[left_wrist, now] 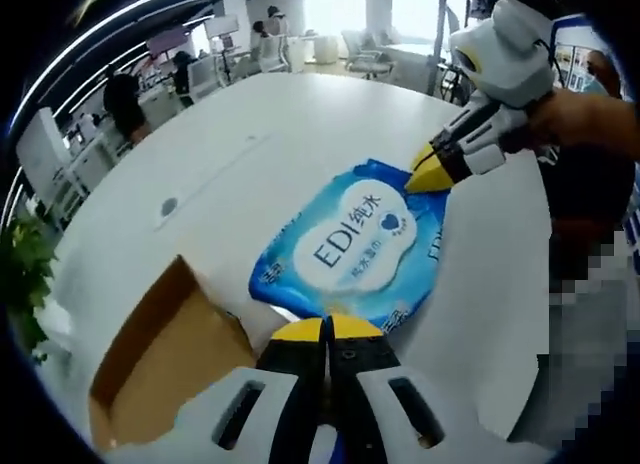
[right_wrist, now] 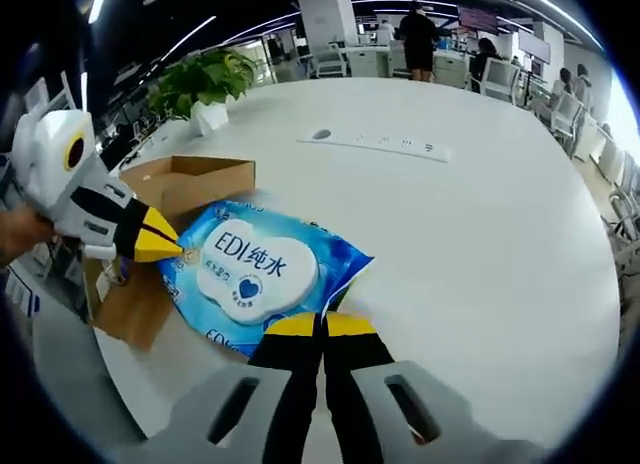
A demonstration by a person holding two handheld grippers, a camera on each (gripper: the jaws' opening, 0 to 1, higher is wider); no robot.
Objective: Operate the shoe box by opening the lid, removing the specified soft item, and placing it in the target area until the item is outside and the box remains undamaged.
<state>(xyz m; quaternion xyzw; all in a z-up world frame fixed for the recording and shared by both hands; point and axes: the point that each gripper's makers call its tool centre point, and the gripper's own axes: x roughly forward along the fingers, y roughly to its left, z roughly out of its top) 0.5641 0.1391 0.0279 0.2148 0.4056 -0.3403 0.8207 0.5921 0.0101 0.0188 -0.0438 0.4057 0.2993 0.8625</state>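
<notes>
Holding: my left gripper (left_wrist: 327,327) and my right gripper (right_wrist: 322,324) each have their yellow-tipped jaws pressed together on opposite edges of the wet wipes pack (left_wrist: 350,246).
Task item location: the wet wipes pack (right_wrist: 255,274) is outside the box, stretched between my two grippers over the white table (left_wrist: 250,144), just beside the cardboard box (left_wrist: 165,359).
Left gripper view extras: it shows my right gripper (left_wrist: 432,171) coming in from the upper right, pinching the far corner of the pack, with a hand (left_wrist: 590,119) behind it. It also shows the brown inside of the box.
Right gripper view extras: it shows my left gripper (right_wrist: 160,246) coming in from the left, pinching the pack's edge next to the box (right_wrist: 185,189). It also shows a potted plant (right_wrist: 205,79) at the table's far edge and a power strip (right_wrist: 380,144) lying on the table (right_wrist: 470,244).
Item look: a soft, flat blue packet with a white cloud-shaped label reading "EDI" plus Chinese characters and a small blue heart.
Hard to make out: the box is cut off in both views, so I cannot tell where its lid is. The background office, with desks and people, is small and blurred.
</notes>
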